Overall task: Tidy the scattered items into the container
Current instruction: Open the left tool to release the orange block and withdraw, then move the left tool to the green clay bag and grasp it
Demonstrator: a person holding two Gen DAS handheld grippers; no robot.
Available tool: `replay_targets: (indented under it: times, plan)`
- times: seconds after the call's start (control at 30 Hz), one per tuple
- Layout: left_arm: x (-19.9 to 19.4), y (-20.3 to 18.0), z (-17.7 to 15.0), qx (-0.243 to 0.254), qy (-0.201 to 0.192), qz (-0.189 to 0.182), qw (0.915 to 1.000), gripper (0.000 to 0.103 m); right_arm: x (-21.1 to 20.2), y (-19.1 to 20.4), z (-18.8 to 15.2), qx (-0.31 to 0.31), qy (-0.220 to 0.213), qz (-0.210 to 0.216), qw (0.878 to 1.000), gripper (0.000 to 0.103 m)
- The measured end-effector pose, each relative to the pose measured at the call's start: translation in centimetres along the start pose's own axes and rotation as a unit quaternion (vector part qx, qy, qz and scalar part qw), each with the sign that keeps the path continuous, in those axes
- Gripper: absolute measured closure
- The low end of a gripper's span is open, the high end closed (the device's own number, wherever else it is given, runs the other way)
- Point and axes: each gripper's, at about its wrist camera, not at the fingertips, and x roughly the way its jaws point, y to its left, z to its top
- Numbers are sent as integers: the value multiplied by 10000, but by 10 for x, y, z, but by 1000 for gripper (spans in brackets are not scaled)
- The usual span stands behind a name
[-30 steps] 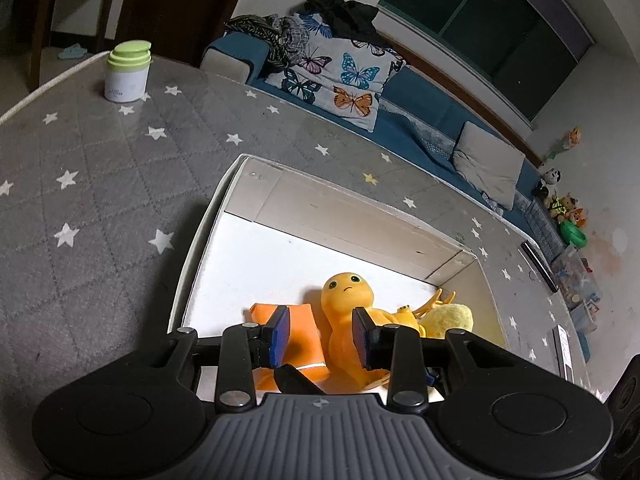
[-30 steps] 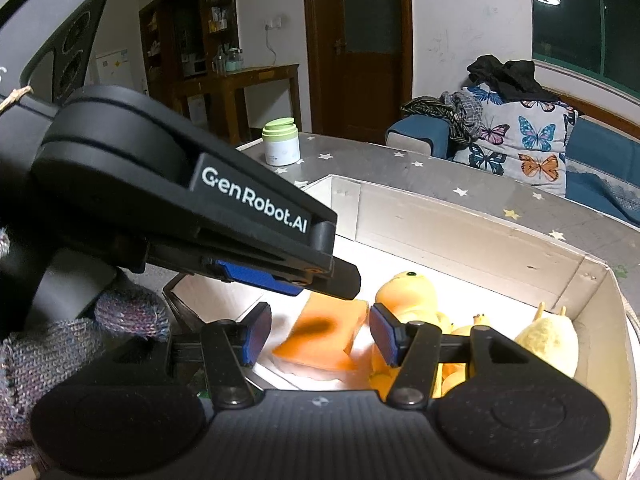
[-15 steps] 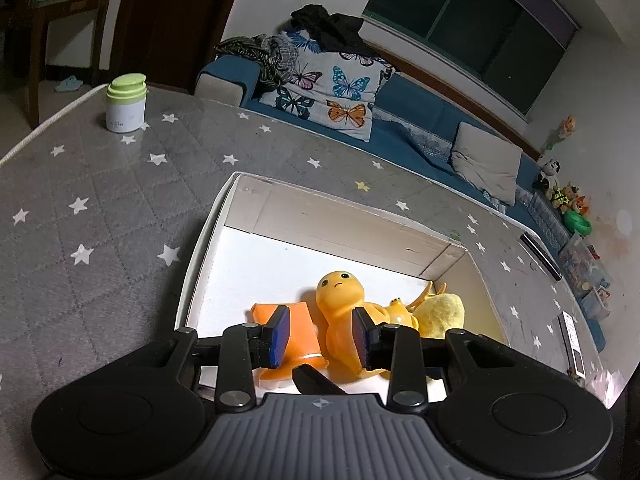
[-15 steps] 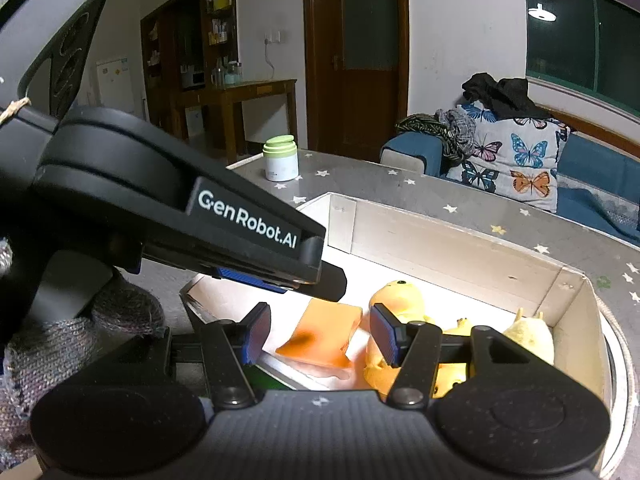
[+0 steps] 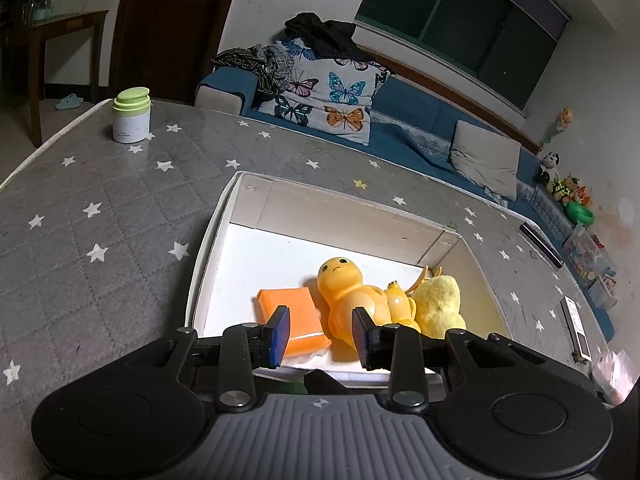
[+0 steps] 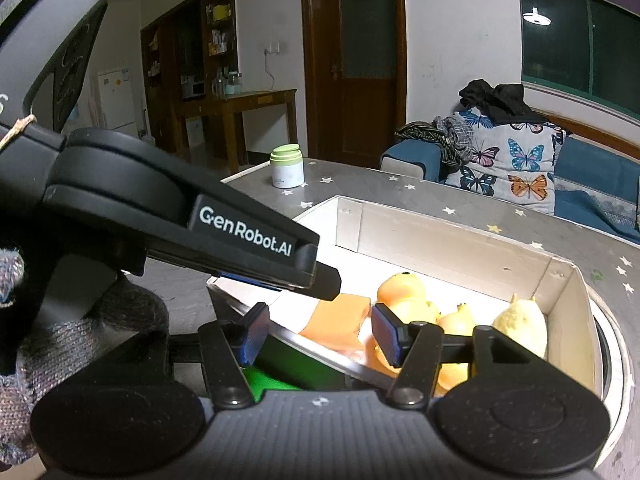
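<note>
**Two empty grippers held over the near edge of the toy-filled box**

The left gripper point(image 5: 320, 334) hangs above the near rim of the white box point(image 5: 340, 216), fingers spread with nothing between the blue pads point(image 5: 279, 336). In the right wrist view its black body, lettered "GenRobot.AI", slants in from the left, held by a hand in a grey knitted glove point(image 6: 60, 344); its finger tip ends above the orange block point(image 6: 340, 320). The right gripper point(image 6: 320, 334) is level with the near box wall, fingers likewise spread and empty.

Inside the box, just ahead of the left gripper, lie three toys side by side: an orange block point(image 5: 290, 314) ahead of the left finger, an orange rubber figure point(image 5: 352, 292) on its back with its face towards the far wall, and a yellow plush toy point(image 5: 438, 304) to the right, touching the figure. Far ahead and to the left, a white jar with a green lid point(image 5: 131, 120) stands upright on the grey star-patterned table cover point(image 5: 100, 208).

The right gripper's fingers hide the lower parts of the toys. A green object point(image 6: 276, 376) below the right gripper's fingers is cut off and cannot be identified.
</note>
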Motion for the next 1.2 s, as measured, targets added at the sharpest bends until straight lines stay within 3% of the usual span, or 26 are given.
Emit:
replay_targets:
  times: [0.07, 0.4, 0.53, 0.8, 1.2]
  plan:
    - [-2, 0, -2, 10, -10, 3, 10000, 67, -3, 2, -3, 3, -16, -12, 10000, 40]
    - [-19, 3, -18, 75, -90, 31, 9999, 67, -19, 10, -18, 54, -40, 19, 10000, 39]
    - [-26, 9, -25, 21, -107, 40, 9999, 67, -25, 14, -24, 42, -65, 8, 10000, 32]
    - [-37, 21, -35, -49, -181, 89, 9998, 67, -40, 20, -34, -5, -147, 15, 9999, 31]
    - [-24, 42, -52, -374, 110, 151, 9991, 67, -29, 25, -51, 56, 136, 172, 9997, 27]
